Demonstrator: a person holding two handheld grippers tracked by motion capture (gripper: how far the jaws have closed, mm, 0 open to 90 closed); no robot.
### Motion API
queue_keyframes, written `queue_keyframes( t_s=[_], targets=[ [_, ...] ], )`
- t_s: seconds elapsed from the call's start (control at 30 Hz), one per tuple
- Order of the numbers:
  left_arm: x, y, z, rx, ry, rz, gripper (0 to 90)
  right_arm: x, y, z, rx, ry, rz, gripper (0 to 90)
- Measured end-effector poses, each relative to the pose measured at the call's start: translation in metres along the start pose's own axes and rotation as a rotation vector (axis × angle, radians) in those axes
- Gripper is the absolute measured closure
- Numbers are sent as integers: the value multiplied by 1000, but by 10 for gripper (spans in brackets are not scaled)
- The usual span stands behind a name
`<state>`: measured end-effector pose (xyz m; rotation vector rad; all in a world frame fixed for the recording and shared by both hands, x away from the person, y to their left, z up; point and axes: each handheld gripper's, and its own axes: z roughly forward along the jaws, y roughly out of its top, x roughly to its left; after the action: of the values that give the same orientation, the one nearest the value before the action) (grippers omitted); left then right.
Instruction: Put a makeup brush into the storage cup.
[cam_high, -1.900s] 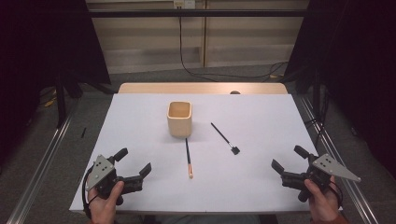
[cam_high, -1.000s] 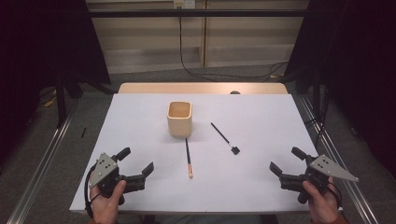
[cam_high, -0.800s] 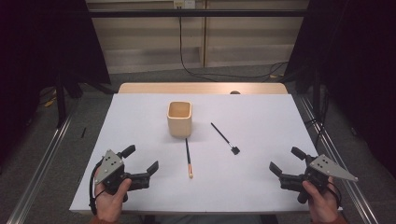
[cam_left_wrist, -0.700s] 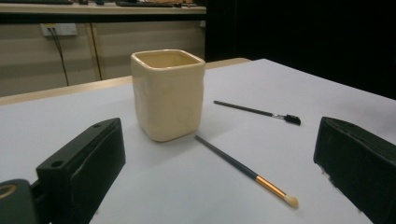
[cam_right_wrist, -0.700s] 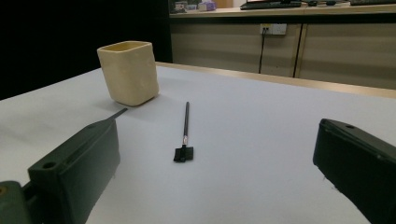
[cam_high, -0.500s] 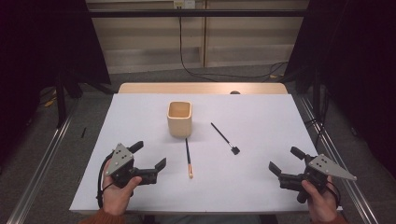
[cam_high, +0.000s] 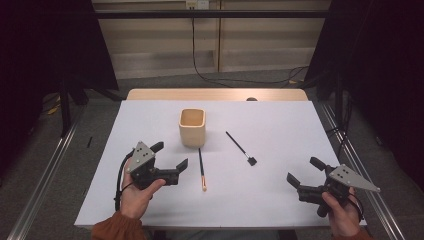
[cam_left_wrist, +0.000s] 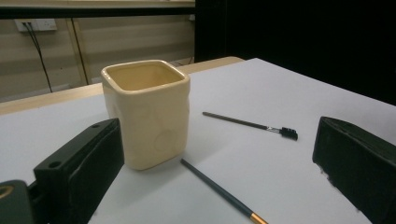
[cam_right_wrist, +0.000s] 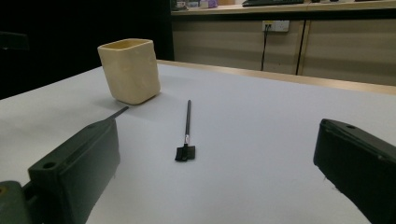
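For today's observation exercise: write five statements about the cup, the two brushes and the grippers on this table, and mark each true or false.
1. The cream cup stands upright. True.
2. Both brushes are inside the cup. False: the orange-tipped brush and the flat black brush lie on the white table.
3. The left gripper is open. True.
4. The right gripper grips the flat black brush. False: it is open, holding nothing.
5. The two brushes cross. False: they lie apart.

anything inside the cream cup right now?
The cup looks empty: the high view shows bare inner walls and nothing sticking out. Its floor is not clearly visible. Both brushes lie on the white table outside it.
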<state>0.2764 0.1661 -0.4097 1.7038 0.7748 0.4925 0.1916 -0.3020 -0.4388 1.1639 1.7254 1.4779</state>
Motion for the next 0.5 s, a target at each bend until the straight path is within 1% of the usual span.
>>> queue_keyframes(
  t_s=[0.07, 0.1, 0.17, 0.27, 0.33, 0.37, 0.4, 0.43, 0.5],
  targets=[
    [1, 1, 4, 1, -7, -3, 19, 1, 0, 0, -1, 1, -2, 0],
    [2, 2, 8, 5, -12, -16, 19, 1, 0, 0, -1, 1, -2, 0],
    [3, 3, 13, 8, -12, -24, 19, 1, 0, 0, 1, 1, 2, 0],
    [3, 6, 18, 9, -12, -19, 19, 1, 0, 0, 1, 3, 0, 0],
    [3, 9, 22, 17, -20, -17, 19, 1, 0, 0, 1, 7, 2, 0],
    [2, 13, 27, 18, -27, -25, 19, 1, 0, 0, -1, 8, 3, 0],
    [2, 13, 27, 18, -27, -25, 19, 1, 0, 0, -1, 8, 3, 0],
    [2, 15, 32, 12, -30, -21, 19, 1, 0, -1, 1, 10, -2, 0],
    [4, 14, 37, 17, -34, -24, 19, 1, 0, -2, -1, 9, 0, 0]
  ],
)
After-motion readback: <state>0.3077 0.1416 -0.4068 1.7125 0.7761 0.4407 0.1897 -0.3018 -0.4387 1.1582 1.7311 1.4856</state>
